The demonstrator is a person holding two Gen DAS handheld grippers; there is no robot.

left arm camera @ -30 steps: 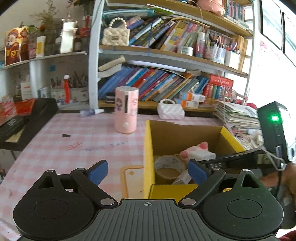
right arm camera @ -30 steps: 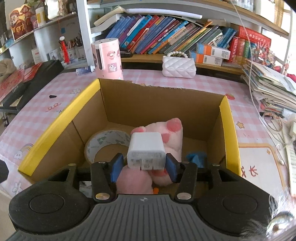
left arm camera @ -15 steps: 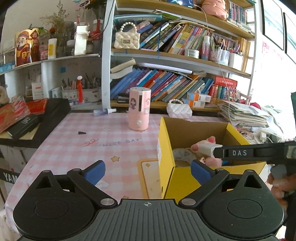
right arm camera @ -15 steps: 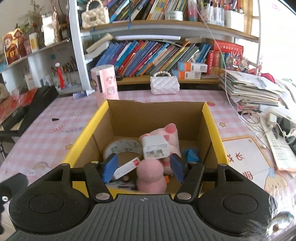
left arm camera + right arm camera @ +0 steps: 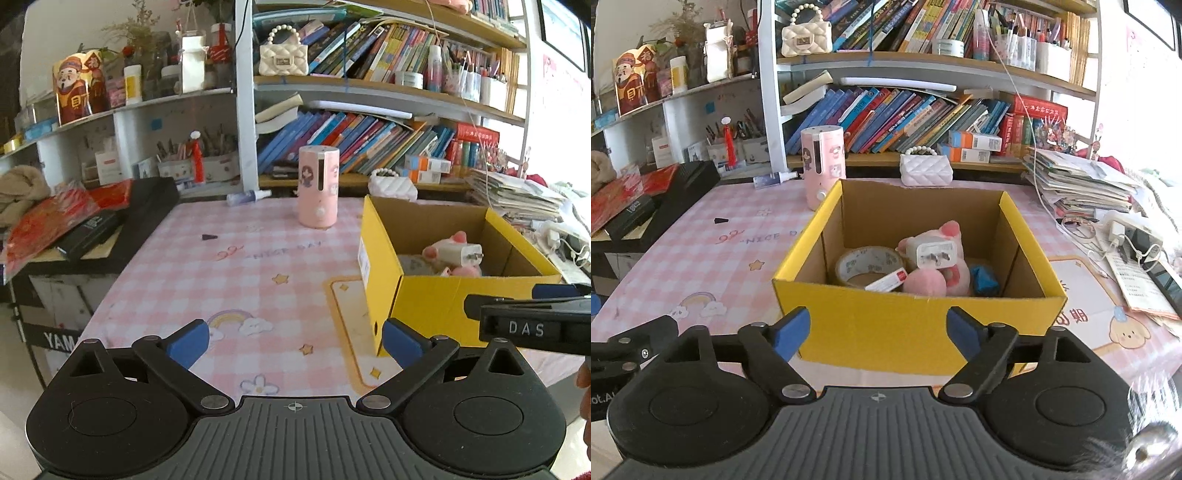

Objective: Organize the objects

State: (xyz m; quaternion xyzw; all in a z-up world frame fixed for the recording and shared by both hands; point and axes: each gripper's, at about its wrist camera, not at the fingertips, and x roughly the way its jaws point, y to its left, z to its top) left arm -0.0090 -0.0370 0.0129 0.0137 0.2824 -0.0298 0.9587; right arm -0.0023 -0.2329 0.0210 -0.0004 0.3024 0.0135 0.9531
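Note:
A yellow cardboard box (image 5: 916,317) stands on the pink checked table; it also shows in the left wrist view (image 5: 424,306). Inside lie a white charger plug (image 5: 936,254) on a pink plush pig (image 5: 945,277), a roll of tape (image 5: 868,264), a small white packet (image 5: 886,282) and something blue (image 5: 984,278). The plug also shows in the left wrist view (image 5: 460,253). My right gripper (image 5: 879,332) is open and empty, in front of the box's near wall. My left gripper (image 5: 293,341) is open and empty, left of the box above the table's front edge.
A pink cylinder device (image 5: 823,166) and a white quilted purse (image 5: 925,168) stand behind the box. Stacked papers (image 5: 1078,188) and a cabled charger (image 5: 1119,229) lie to the right. Black cases with red items (image 5: 92,218) sit on the left. Bookshelves fill the back.
My right gripper opened and let go of the white plug, which now rests on the plush pig in the box. Both grippers pulled back toward the table's front edge.

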